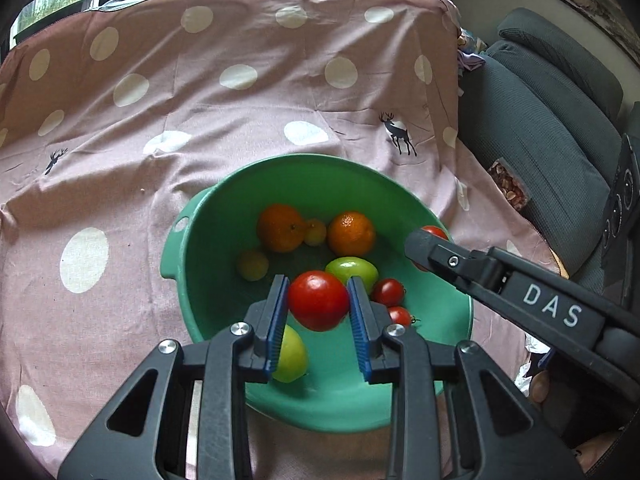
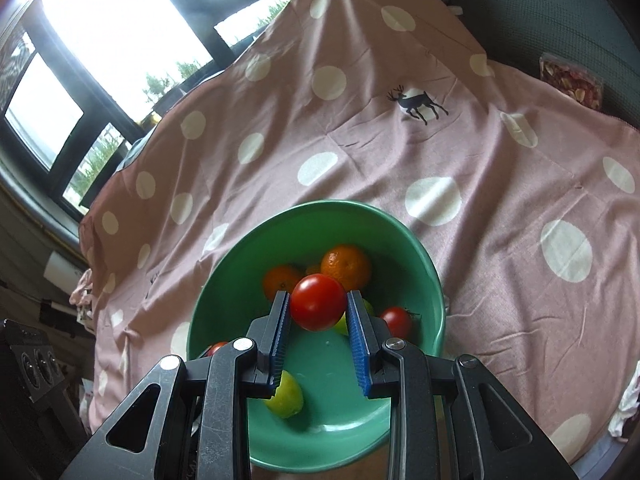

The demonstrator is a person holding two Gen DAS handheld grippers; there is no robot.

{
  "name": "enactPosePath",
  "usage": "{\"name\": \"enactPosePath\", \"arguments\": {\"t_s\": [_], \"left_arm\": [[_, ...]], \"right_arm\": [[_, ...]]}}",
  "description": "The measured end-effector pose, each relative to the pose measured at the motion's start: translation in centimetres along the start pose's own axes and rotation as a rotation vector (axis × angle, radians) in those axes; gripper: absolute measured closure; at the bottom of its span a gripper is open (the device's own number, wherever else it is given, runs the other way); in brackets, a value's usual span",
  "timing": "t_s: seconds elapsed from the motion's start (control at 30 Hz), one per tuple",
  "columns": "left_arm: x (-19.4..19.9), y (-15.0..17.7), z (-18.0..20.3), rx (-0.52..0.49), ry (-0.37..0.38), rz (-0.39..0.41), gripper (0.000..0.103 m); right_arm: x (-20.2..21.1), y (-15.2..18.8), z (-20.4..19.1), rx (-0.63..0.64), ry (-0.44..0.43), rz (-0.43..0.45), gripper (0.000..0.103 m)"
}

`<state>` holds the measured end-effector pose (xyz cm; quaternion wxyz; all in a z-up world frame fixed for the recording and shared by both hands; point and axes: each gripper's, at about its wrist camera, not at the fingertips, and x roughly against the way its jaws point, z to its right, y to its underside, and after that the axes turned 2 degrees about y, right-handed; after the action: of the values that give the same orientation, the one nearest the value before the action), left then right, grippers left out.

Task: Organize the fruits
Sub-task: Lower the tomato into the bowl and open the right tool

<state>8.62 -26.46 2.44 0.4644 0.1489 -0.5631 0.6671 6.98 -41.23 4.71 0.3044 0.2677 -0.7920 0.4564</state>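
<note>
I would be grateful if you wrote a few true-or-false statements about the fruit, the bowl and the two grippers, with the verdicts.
1. The left gripper holds a red tomato over the green bowl. True.
2. The right gripper is empty. False: it also grips a red tomato between its blue pads.
3. Two oranges lie in the bowl. True.
4. The bowl stands on a bare wooden table. False: it stands on a pink cloth with white dots.
5. All fruit in the bowl is red. False: green fruit, oranges and small yellowish fruit lie there too.
</note>
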Motion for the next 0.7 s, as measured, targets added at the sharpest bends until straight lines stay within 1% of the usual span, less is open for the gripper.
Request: {"name": "enactPosePath", "arguments": {"t_s": [0.23,0.47,0.7], "left_arm": [[-1.5,0.1,0.5,-0.010,-0.007,-0.035,0.073],[-1.8,0.2,0.8,-0.023,-0.018,-0.039,0.073],[-2.0,0.2,1.0,-0.028,-0.030,-0.042,0.073]], "right_arm": [[-0.9,0.0,0.8,-0.018,0.005,-0.039,0.073],[-1.3,-0.2,1.6,-0.029,0.012,-0.059,0.073],[-1.8,-0.2,1.5,-0.026,0.012,-0.079,0.073]]}}
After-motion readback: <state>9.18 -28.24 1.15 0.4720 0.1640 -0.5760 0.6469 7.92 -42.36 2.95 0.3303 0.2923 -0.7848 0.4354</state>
